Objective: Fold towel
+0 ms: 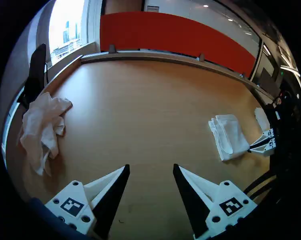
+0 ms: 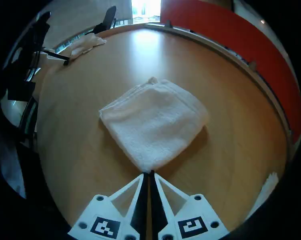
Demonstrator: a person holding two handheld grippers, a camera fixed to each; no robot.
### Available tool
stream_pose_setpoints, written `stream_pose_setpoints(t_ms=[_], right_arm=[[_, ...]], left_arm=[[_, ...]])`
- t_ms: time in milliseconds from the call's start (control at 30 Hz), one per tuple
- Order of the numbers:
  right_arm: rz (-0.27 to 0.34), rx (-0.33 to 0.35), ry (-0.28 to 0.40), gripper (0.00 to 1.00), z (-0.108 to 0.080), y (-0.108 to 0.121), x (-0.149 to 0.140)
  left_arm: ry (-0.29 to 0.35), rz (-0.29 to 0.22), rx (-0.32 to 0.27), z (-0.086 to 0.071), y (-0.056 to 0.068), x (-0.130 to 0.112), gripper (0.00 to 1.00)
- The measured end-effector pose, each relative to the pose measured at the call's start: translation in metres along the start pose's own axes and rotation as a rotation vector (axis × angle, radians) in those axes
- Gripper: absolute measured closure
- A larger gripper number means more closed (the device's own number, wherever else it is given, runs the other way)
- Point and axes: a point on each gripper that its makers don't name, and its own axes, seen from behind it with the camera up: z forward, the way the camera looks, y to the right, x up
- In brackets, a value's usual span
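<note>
Nearest the lens in the left gripper view, the left gripper (image 1: 150, 168) occupies the bottom edge of the frame. Its fingers are spread wide apart and hold nothing; bare wood of the table (image 1: 150, 104) shows between them.

In the right gripper view, the right gripper (image 2: 150, 175) sits at bottom centre. Its fingers are closed together with only a thin dark slit between them. The tips meet the near corner of the folded towel (image 2: 154, 124). Whether that corner is pinched between them cannot be determined.

The folded towel lies flat at the centre of the right gripper view, as a white, roughly square pad with one corner pointing at the gripper. In the left gripper view it appears at the right of the frame, with the right gripper touching its lower right edge.

A crumpled towel (image 1: 42, 128) lies in a loose heap at the left of the left gripper view, well apart from the folded one, near the table edge. A black chair (image 1: 35, 74) stands just beyond it.

A red panel (image 1: 174, 36) runs along the far side of the table at the top of the frame, and a window (image 1: 66, 32) fills the upper left. A further white cloth (image 1: 262, 118) lies at the right edge, just beyond the folded towel.
</note>
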Motion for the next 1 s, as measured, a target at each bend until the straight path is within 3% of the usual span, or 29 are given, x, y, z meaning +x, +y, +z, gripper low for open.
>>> stream_pose_setpoints(t_ms=[400,1000], right_arm=[[-0.059,-0.043,0.076,0.96,-0.025,0.009,0.046],[-0.164,-0.145,0.260,0.96,-0.087,0.037,0.168]], left_arm=[[0.014,0.004,-0.011,-0.001,0.002,0.002,0.20],[0.064,0.026,-0.039,-0.009,0.009,0.021,0.21]])
